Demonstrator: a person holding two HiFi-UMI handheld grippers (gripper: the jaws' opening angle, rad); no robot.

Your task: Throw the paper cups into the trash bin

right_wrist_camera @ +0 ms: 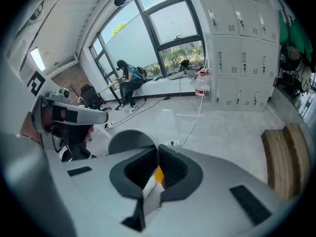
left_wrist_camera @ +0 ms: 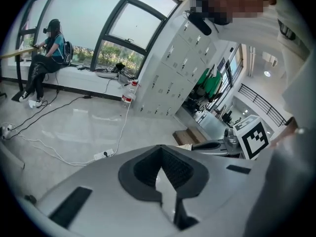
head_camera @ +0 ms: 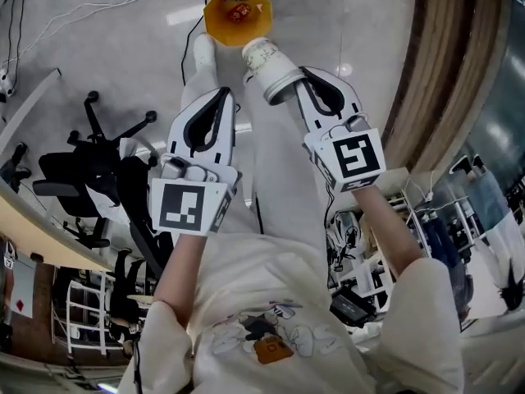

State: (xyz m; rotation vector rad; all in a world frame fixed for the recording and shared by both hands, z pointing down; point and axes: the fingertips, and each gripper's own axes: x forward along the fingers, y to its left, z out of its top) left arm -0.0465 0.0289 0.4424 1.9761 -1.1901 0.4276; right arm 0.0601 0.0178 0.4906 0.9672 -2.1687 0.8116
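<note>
In the head view an orange trash bin (head_camera: 238, 13) stands on the grey floor far below, with something red inside. A white paper cup (head_camera: 271, 62) hangs tilted just beside and above the bin's mouth. My right gripper (head_camera: 289, 86) is shut on the cup's wall at the rim. The right gripper view shows the cup's open rim (right_wrist_camera: 131, 141) pinched between the jaws of that gripper (right_wrist_camera: 157, 168), with a bit of orange below. My left gripper (head_camera: 221, 97) is level with it on the left, shut (left_wrist_camera: 161, 181) and empty.
Black office chairs (head_camera: 86, 179) stand at the left. A curved wooden edge (head_camera: 447, 56) runs down the right. Cables and a power strip (left_wrist_camera: 103, 154) lie on the floor. Grey lockers (right_wrist_camera: 237, 53) line the wall, and a person (right_wrist_camera: 127, 83) sits by the windows.
</note>
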